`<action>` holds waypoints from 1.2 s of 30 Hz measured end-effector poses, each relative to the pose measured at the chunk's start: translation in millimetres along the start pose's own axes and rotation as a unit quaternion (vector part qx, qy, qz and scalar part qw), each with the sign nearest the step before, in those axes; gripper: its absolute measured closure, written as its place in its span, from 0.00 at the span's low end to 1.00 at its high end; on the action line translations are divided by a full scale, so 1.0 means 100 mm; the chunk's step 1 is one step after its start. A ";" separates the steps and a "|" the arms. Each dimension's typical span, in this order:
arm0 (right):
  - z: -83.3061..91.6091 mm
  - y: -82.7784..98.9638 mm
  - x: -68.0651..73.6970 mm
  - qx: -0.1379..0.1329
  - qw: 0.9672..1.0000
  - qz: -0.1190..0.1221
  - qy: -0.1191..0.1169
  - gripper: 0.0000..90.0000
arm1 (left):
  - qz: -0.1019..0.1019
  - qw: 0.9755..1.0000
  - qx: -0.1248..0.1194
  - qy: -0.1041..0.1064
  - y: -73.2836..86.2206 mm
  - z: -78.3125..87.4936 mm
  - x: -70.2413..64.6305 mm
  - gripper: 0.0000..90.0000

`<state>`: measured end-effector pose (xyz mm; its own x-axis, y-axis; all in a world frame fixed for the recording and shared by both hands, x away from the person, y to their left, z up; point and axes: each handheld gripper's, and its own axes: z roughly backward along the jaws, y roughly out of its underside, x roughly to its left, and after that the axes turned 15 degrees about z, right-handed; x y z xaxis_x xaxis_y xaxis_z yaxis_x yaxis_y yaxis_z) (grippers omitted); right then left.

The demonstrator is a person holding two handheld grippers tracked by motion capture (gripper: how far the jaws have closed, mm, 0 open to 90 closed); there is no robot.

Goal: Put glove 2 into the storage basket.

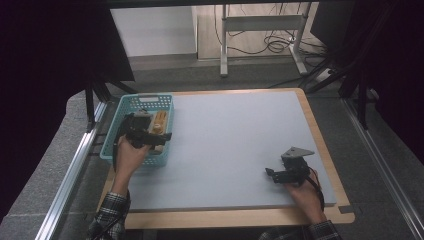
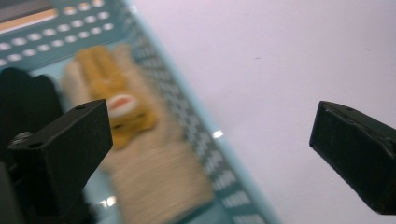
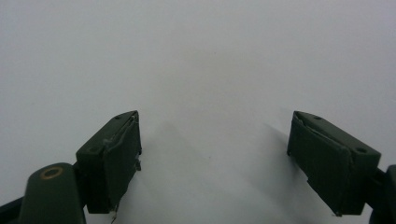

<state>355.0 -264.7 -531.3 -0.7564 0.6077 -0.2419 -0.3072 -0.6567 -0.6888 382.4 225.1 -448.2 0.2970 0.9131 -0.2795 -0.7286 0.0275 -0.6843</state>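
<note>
The left tongs point(image 1: 159, 138) hang over the near right part of the teal basket point(image 1: 112, 131), at the far left of the worktop point(image 1: 240, 150). Their jaws are spread wide and nothing is between them. Inside the basket lies a beige glove point(image 2: 159, 172) with a small orange toy point(image 2: 116, 100) on top of it, close to the right wall. A dark thing point(image 2: 23, 102) lies next to them; the blur does not let me say what it is. The right tongs point(image 1: 274, 175) rest at the near right of the worktop, well apart from the basket, also spread and empty, with only bare surface point(image 3: 196, 60) ahead of them.

My judgement of the risks:

- The glove is soft and lies against the mesh wall. If the left tongs go down for it, one jaw could catch in the holes of the wall or push the light basket, because no hand keeps it in place.
- The toy sits loose on the glove. A grip on the glove alone may tip the toy off; a grip too high may take only the toy.
- The dark thing is just beside the glove, so a wide jaw could pinch both together.
- In the left gripper view one jaw is over the basket and the other over the worktop, so a straight descent could land on the rim.
</note>
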 end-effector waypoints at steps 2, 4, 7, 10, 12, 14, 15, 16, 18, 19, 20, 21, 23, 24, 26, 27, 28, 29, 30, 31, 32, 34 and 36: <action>0.00 0.00 0.00 0.000 1.000 0.000 0.000 0.19 | -0.009 1.000 -0.001 0.013 0.04 -0.03 -0.10 0.00; 0.00 0.00 0.00 0.000 1.000 0.000 0.000 0.19 | -0.018 1.000 -0.003 0.021 0.07 -0.06 -0.19 0.00; 0.00 0.00 0.00 0.000 1.000 -0.001 0.000 0.19 | -0.038 0.999 -0.002 0.035 0.13 -0.09 -0.34 0.00; 0.00 0.00 0.00 0.000 1.000 0.000 0.000 0.19 | -0.051 0.997 -0.003 0.050 0.20 -0.13 -0.48 0.00; 0.00 0.00 0.00 0.000 1.000 0.001 0.000 0.19 | -0.055 0.997 -0.003 0.055 0.23 -0.14 -0.53 0.00; 0.00 0.00 0.00 0.000 1.000 0.000 0.000 0.19 | -0.064 0.996 -0.001 0.067 0.31 -0.20 -0.63 0.00; 0.00 0.00 0.00 0.000 1.000 0.000 0.000 0.19 | -0.068 0.995 0.000 0.072 0.35 -0.22 -0.67 0.00; 0.00 0.00 0.00 0.000 1.000 0.000 0.000 0.19 | -0.072 0.994 0.001 0.078 0.39 -0.25 -0.71 0.00; 0.00 0.00 0.00 0.000 1.000 0.000 0.000 0.19 | -0.077 0.993 0.005 0.084 0.46 -0.30 -0.76 0.00; 0.00 0.00 0.00 0.000 1.000 0.000 0.000 0.19 | -0.080 0.993 0.007 0.088 0.51 -0.34 -0.80 0.00; 0.00 0.00 0.00 0.000 1.000 0.000 0.000 0.19 | -0.083 0.992 0.009 0.090 0.55 -0.36 -0.81 0.00; 0.00 0.00 0.00 0.000 1.000 0.001 0.000 0.19 | -0.085 0.992 0.011 0.092 0.59 -0.39 -0.84 0.00; 0.00 0.00 0.00 0.000 1.000 0.001 0.000 0.19 | -0.088 0.991 0.017 0.099 0.69 -0.46 -0.88 0.00; 0.00 0.00 0.00 0.000 1.000 0.001 0.000 0.19 | -0.088 0.991 0.017 0.099 0.69 -0.46 -0.88 0.00; 0.00 0.00 0.00 0.000 1.000 0.001 0.000 0.19 | -0.098 0.990 0.027 0.094 0.81 -0.54 -0.92 0.00; 0.00 0.00 0.00 0.000 1.000 0.001 0.000 0.19 | -0.098 0.990 0.027 0.094 0.81 -0.54 -0.92 0.00; 0.00 0.00 0.00 0.000 1.000 0.000 0.000 0.19 | -0.104 0.990 0.036 0.092 0.88 -0.61 -0.94 0.00; 0.00 0.00 0.00 -0.001 1.000 0.000 0.001 0.19 | -0.103 0.990 0.040 0.092 0.92 -0.64 -0.94 0.00; 0.00 0.00 0.00 -0.001 1.000 0.000 0.001 0.19 | -0.103 0.990 0.040 0.092 0.92 -0.64 -0.94 0.00; 0.00 0.00 0.00 -0.001 1.000 0.000 0.001 0.19 | -0.105 0.989 0.048 0.090 0.98 -0.68 -0.95 0.00; 0.00 0.00 0.00 0.000 1.000 0.000 0.001 0.19 | -0.108 0.989 0.052 0.087 1.00 -0.71 -0.95 0.00; 0.00 0.00 0.00 -0.001 1.000 0.000 0.001 0.19 | -0.111 0.989 0.058 0.084 1.04 -0.74 -0.95 0.00; 0.00 0.00 0.00 -0.001 1.000 0.000 0.001 0.19 | -0.115 0.989 0.061 0.073 1.08 -0.77 -0.97 0.00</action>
<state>354.8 -264.6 -531.5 -0.7553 0.6084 -0.2436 -0.3059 -0.6561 -0.6899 322.2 108.3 -546.7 0.5424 0.8092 -0.2259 -0.6983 0.2848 -0.6568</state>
